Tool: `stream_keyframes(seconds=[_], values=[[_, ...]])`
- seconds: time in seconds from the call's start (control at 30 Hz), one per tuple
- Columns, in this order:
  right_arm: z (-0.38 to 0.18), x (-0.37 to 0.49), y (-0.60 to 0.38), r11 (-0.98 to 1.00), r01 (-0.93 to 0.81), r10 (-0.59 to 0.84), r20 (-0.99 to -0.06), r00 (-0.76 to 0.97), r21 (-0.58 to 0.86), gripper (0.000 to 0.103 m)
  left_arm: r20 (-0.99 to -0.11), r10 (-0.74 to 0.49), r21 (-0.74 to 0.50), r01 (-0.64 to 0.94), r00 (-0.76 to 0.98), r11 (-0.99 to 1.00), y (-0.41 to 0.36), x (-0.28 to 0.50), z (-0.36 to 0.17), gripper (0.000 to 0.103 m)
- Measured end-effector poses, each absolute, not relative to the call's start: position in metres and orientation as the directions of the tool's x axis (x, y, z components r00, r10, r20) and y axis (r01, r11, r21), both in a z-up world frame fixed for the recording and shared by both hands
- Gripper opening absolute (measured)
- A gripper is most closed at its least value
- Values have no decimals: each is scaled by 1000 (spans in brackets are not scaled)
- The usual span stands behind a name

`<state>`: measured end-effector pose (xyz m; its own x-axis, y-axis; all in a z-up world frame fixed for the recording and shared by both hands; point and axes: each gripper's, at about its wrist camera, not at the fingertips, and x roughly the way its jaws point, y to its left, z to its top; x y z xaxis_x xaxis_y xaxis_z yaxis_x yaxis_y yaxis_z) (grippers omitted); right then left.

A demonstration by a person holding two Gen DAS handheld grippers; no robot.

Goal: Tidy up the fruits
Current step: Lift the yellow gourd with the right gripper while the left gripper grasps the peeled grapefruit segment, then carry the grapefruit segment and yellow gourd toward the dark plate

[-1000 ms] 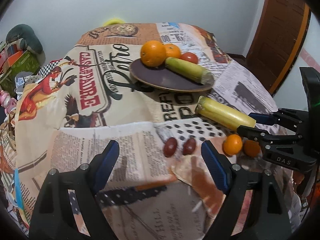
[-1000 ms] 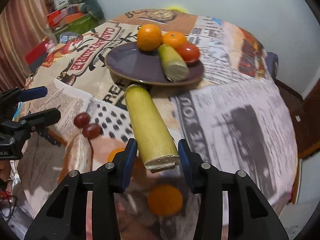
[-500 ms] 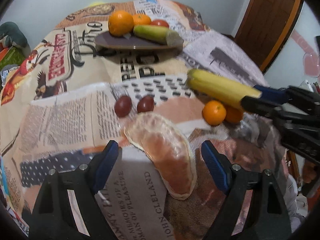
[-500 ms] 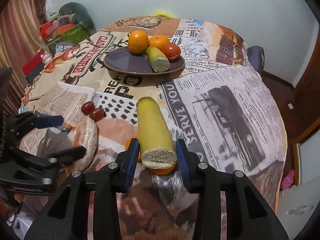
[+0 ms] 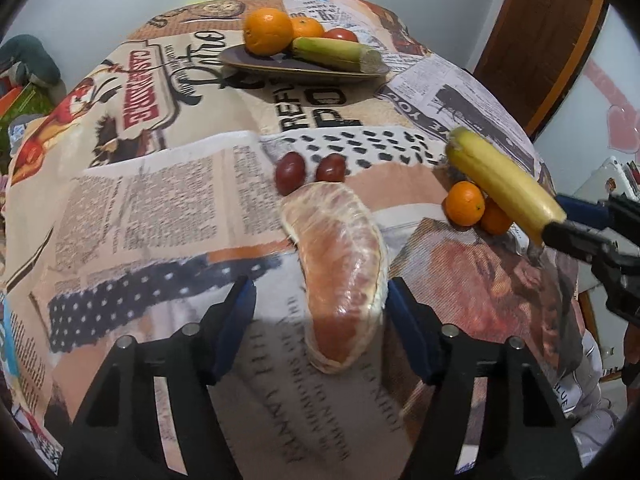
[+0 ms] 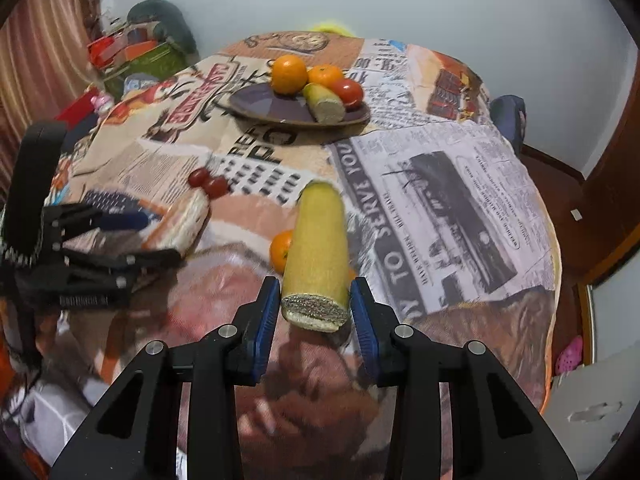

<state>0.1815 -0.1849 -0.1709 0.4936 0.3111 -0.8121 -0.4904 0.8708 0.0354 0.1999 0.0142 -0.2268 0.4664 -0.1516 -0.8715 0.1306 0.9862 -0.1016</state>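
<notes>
My right gripper (image 6: 314, 312) is shut on a yellow banana piece (image 6: 316, 248) and holds it above the table; it also shows in the left wrist view (image 5: 504, 184). My left gripper (image 5: 320, 312) is open around a peeled grapefruit segment (image 5: 344, 268) lying on the cloth, jaws on either side, not squeezing. A dark plate (image 5: 256, 65) at the far side holds an orange (image 5: 268, 31), a mandarin (image 5: 307, 27), a tomato (image 5: 340, 34) and another banana piece (image 5: 336, 53). Two small mandarins (image 5: 464, 203) lie under the held banana. Two red grapes (image 5: 290, 167) lie beyond the segment.
The round table has a newspaper-print cloth (image 6: 440, 184) that drops off at the near and right edges. A wooden door (image 5: 548, 36) stands at the right. Bags and clutter (image 6: 136, 52) sit beyond the table's left side.
My left gripper has moved forward and down, so the grapefruit segment now lies between its jaws. My right gripper has pulled back and lifted with the banana piece.
</notes>
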Motion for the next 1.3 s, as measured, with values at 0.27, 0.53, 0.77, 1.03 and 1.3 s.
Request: stream_keyframes(seconds=[0.27, 0.53, 0.77, 1.03, 1.3], values=[[-173, 180, -177, 850, -521, 358, -809, 465, 77, 34, -878, -176, -124, 143, 446, 982, 13, 206, -228, 68], [-175, 207, -184, 884, -443, 368, -803, 468, 148, 34, -872, -197, -139, 159, 448, 977, 2, 222, -233, 67], [-182, 222, -201, 903, -363, 389, -797, 462, 230, 46, -868, -197, -135, 166, 455, 977, 0, 230, -234, 58], [-185, 240, -194, 895, -361, 413, -792, 449, 262, 48, -864, -212, -155, 159, 457, 975, 6, 232, -233, 48], [-196, 250, -185, 893, -353, 420, -802, 424, 281, 46, -846, -209, -150, 157, 490, 976, 7, 227, -219, 46]])
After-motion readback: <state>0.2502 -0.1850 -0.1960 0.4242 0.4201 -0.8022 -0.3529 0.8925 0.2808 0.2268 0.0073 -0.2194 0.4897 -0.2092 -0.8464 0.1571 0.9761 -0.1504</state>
